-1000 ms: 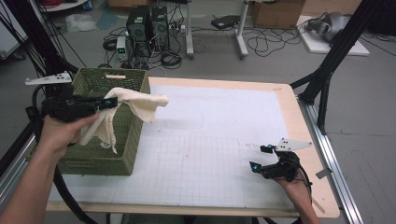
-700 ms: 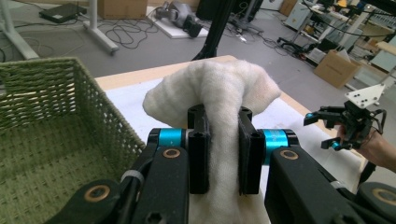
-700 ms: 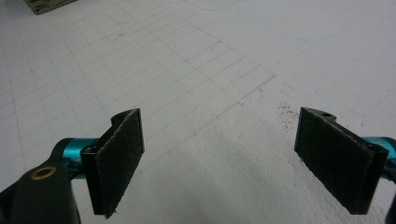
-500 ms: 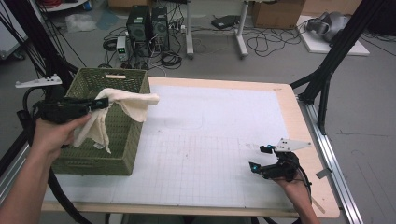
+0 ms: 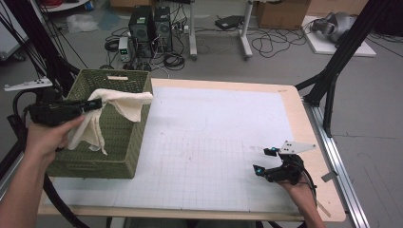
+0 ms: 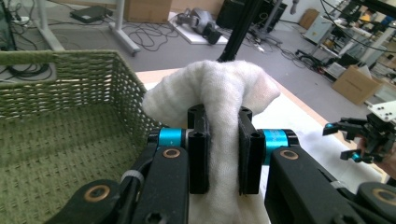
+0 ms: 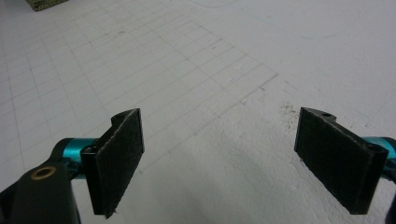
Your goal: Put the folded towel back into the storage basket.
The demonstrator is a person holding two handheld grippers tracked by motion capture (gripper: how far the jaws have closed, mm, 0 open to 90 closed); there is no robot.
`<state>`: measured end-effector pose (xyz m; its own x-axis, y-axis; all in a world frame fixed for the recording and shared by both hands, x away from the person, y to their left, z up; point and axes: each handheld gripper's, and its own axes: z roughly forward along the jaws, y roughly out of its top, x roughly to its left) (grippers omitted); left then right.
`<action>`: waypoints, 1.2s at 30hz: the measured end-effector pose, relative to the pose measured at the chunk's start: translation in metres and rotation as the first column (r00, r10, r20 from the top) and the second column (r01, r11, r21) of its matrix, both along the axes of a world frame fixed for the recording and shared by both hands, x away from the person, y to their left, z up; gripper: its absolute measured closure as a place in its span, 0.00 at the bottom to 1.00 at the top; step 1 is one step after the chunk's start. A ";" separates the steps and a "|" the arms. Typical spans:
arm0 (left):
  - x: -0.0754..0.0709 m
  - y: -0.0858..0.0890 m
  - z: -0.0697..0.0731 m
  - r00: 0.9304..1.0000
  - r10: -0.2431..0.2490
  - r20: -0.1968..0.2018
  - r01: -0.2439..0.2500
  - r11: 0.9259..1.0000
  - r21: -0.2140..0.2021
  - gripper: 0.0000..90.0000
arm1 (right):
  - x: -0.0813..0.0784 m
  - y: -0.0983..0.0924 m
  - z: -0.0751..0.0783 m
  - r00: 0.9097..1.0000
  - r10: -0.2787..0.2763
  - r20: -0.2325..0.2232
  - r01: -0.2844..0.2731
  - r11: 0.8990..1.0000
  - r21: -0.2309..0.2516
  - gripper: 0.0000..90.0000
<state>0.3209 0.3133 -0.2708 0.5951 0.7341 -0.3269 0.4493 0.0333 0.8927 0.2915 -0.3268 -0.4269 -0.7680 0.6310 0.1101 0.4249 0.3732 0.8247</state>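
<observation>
High view: cloth draped lengthwise across basket rim.

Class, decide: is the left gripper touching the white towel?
Touching. In the left gripper view, the left gripper has both black jaws pressed into the white towel, pinching a fold between them.

left tongs and towel shifted left, over the basket

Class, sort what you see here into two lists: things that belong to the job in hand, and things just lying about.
Belongs to the job:
- white cloth, pinched in the left gripper
- green woven basket, cloth draped over its rim
- white gridded mat on the table

Just lying about:
- right gripper, open, resting on the mat
- computer towers and cables on the floor
</observation>
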 end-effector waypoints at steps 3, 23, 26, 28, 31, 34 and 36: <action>-0.001 0.005 -0.002 1.000 0.029 -0.002 -0.029 1.000 0.002 0.86 | 0.000 0.000 0.000 1.000 0.000 0.001 0.000 1.000 -0.001 0.17; -0.004 0.019 -0.020 0.977 0.211 -0.022 -0.211 0.977 0.025 0.86 | 0.000 0.000 0.000 1.000 0.001 0.001 -0.001 1.000 -0.001 0.17; -0.004 0.018 -0.024 0.972 0.233 -0.032 -0.232 0.972 0.035 0.86 | 0.000 0.000 0.000 1.000 0.003 0.002 -0.003 1.000 -0.001 0.17; -0.003 0.018 -0.027 0.968 0.249 -0.039 -0.248 0.968 0.041 0.86 | 0.000 0.000 0.000 1.000 0.003 0.004 -0.003 1.000 -0.002 0.17; -0.002 0.017 -0.032 0.962 0.271 -0.047 -0.269 0.962 0.045 0.86 | 0.000 0.000 0.000 1.000 0.004 0.002 -0.004 1.000 -0.001 0.17; -0.001 0.015 -0.036 0.956 0.290 -0.052 -0.288 0.956 0.050 0.86 | 0.000 0.000 0.000 1.000 0.003 0.001 -0.003 1.000 0.000 0.17; -0.001 0.014 -0.038 0.952 0.301 -0.056 -0.298 0.953 0.057 0.86 | 0.000 0.000 0.000 1.000 0.004 0.002 -0.004 1.000 -0.001 0.17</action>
<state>0.3199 0.3271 -0.3086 0.3251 0.8909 -0.3171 0.4809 0.1330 0.8667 0.2914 -0.3268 -0.4269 -0.7705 0.6283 0.1079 0.4216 0.3754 0.8254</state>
